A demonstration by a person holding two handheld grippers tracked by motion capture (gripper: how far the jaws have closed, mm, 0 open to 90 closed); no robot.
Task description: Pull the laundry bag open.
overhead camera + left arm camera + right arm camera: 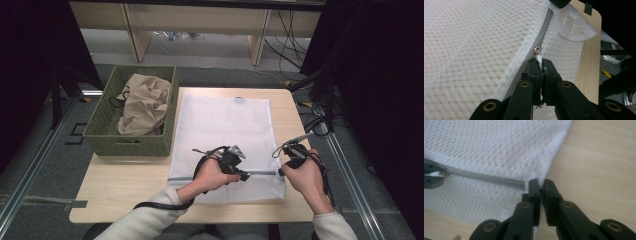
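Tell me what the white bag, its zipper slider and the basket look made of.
White bag: woven synthetic mesh, matte; the wood shows through its holes. Zipper slider: probably metal, with a shiny silver glint. Basket: woven fibre or cord, matte olive, with ribbed rows on its walls.

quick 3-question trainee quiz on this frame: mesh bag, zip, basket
1. True or false: the left gripper is shut on the zip pull.
2. What does the right gripper pinch? A) the basket B) the mesh bag's edge by the zip's end C) a cable
3. What lies in the basket?

Key
1. True: the white pull sits between the closed jaws.
2. B: the jaws clamp the mesh bag just past the end of the zip.
3. A crumpled tan cloth.
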